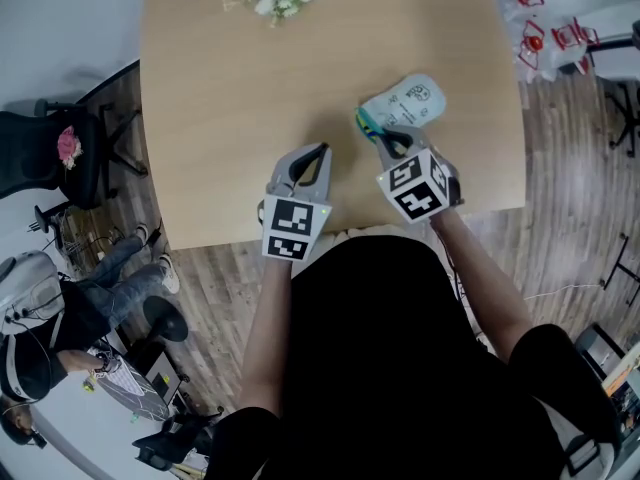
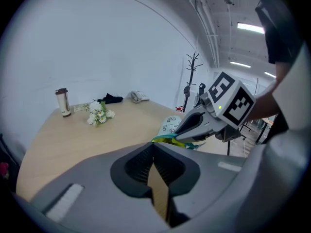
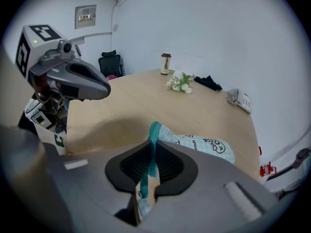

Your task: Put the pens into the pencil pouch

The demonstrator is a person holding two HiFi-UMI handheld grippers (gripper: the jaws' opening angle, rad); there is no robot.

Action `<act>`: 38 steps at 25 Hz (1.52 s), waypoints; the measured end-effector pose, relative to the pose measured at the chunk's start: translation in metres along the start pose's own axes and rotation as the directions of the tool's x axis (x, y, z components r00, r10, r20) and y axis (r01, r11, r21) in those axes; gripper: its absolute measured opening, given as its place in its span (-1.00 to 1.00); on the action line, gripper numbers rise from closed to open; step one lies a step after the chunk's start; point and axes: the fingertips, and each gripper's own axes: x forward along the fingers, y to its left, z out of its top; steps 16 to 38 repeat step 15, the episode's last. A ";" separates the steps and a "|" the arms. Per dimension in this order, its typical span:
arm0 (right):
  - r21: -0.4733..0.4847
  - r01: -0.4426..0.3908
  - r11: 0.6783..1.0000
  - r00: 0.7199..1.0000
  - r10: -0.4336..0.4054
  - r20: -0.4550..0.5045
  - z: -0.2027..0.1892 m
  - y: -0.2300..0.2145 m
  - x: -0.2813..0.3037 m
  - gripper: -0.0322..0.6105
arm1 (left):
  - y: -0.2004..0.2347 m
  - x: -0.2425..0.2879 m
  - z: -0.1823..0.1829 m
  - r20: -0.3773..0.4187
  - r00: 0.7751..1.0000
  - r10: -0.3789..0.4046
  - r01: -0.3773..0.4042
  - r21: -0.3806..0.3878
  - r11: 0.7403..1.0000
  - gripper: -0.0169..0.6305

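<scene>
Thin grip on the pouch (image 1: 410,100) mouth; left gripper (image 1: 322,152) shut, empty.
Head view: our right gripper (image 1: 383,138) holds the pouch just ahead of its fingertips, pens (image 1: 364,121) showing at the mouth. Left gripper view: our jaws meet on nothing; flowers (image 2: 99,113) and cup (image 2: 62,102) stand far beyond, blocking nothing. Right gripper view: the jaws clamp only the teal zip edge (image 3: 154,130); we judge it may slip and spill pens.

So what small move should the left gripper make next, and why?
Probably bring the shut, empty left gripper to the pouch mouth and nudge the yellow-green ends inside: they seem to stick out, while the right gripper pinches the teal edge.
</scene>
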 end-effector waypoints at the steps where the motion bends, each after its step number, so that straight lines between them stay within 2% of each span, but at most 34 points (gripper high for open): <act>1: 0.002 -0.002 1.000 1.000 0.002 -0.003 -0.001 0.000 0.000 -0.79 | 0.000 0.001 0.000 0.001 1.000 0.001 -0.001 -0.001 1.000 -0.95; 38: -0.011 -0.019 1.000 1.000 0.019 0.007 0.002 -0.002 -0.005 -0.80 | -0.002 0.007 0.005 0.001 1.000 -0.002 0.002 -0.003 1.000 -0.95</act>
